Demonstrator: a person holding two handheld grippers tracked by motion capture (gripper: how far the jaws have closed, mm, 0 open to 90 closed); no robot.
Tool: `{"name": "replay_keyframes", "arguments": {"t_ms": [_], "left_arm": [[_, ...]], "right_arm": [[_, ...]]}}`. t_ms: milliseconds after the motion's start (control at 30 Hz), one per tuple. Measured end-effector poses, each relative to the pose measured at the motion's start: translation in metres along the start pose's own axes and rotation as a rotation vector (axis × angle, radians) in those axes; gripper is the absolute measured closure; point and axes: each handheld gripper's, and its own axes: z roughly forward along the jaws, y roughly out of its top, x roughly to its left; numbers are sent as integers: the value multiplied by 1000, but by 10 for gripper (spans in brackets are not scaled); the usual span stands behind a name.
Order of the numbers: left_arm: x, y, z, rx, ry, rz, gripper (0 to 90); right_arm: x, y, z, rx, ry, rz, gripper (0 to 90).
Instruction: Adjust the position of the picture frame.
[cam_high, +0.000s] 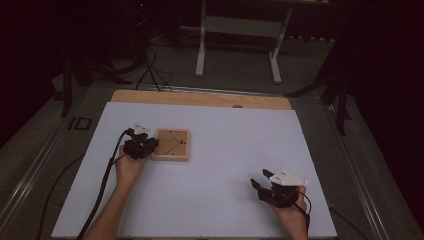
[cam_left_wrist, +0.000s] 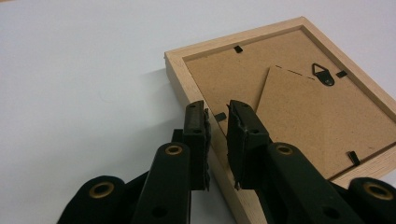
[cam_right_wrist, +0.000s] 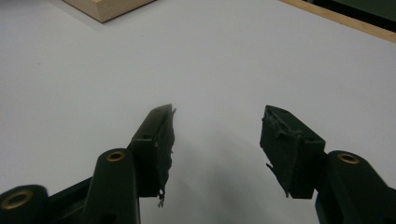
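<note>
A small square picture frame of pale wood (cam_high: 171, 144), lying face down with its brown fibreboard backing up, sits on the left half of the white table sheet (cam_high: 220, 165). The left gripper (cam_left_wrist: 218, 122) has its black jaws narrowed over the frame's near rail, with only a slim gap between the pads; they appear to bracket one of the small black retaining tabs (cam_left_wrist: 219, 116) at the backing's edge, though whether the pads actually press on it cannot be told. The right gripper (cam_right_wrist: 217, 135) hovers over bare sheet near the front right corner, well apart from the frame, jaws wide and holding nothing.

The step in hand looks like working that tab loose so the backing can come free. Doing it well likely means closing squarely on the tab alone, clear of the wooden rail, and turning it gently rather than prying upward. Since the light frame may slide, bringing the idle right gripper across to steady the far rail (cam_left_wrist: 238, 38) would probably help.
</note>
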Motion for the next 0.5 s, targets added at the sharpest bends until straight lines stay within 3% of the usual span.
{"name": "replay_keyframes", "arguments": {"t_ms": [500], "left_arm": [[-20, -5, -6, 12, 9, 31, 780]], "right_arm": [[0, 0, -1, -5, -1, -3, 439]]}}
